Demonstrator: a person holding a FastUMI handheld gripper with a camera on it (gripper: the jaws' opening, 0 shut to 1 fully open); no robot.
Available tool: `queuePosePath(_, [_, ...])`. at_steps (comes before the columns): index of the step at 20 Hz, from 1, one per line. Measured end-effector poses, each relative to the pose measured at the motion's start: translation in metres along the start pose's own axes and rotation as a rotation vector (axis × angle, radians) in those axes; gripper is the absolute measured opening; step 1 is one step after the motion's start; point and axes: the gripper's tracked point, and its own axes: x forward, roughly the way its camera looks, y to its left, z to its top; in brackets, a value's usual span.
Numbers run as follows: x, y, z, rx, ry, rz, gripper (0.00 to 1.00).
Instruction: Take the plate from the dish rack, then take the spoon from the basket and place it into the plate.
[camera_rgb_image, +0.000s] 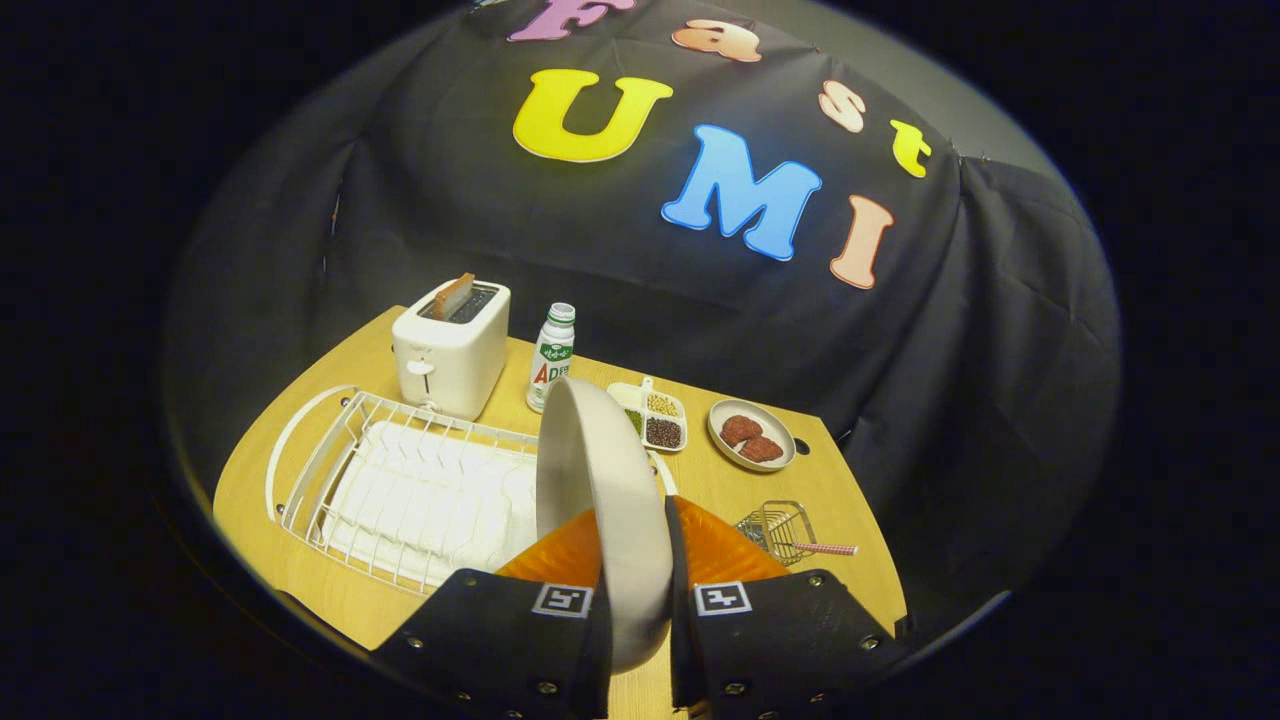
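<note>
Gripper (632, 570): we log both fingers clamped on the plate, one on each face, near the bottom of its rim.
Plate (600, 470): we record it as pale and round, held on edge between the fingers, upright with a slight tilt, lifted clear of the rack and standing in front of the rack's right end.
Dish rack (400, 480): we list a white wire rack with a white ribbed tray inside, lying on the left half of the table, to the left of the fingers; its slots stand empty.
Basket (780, 525): we note a small wire basket on the table, to the right of the fingers and near them.
Spoon (825, 548): we see its striped handle sticking out of the basket to the right; we cannot make out the bowl end.
Table (330, 590): we enter a light wooden top carrying everything.
Toaster (450, 350): we count one white toaster at the far left, behind the rack, with a slice in one slot.
Bottle (552, 355): we find it upright, just right of the toaster.
Divided dish (655, 415): we note beans and grains in compartments, far, right of the plate.
Small plate (752, 435): we log two reddish-brown pieces on it, right of the divided dish.
</note>
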Motion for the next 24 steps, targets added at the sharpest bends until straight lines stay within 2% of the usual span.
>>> queuePosePath(5, [-0.053, -0.005, -0.032, -0.022, -0.018, 0.04, 0.23])
queuePosePath(10, [-0.079, -0.012, -0.085, 0.052, 0.015, 0.098, 0.23])
queuePosePath(19, [-0.071, -0.029, -0.187, 0.18, 0.182, 0.158, 0.23])
queuePosePath(24, [-0.059, -0.026, -0.208, 0.285, 0.228, 0.221, 0.23])
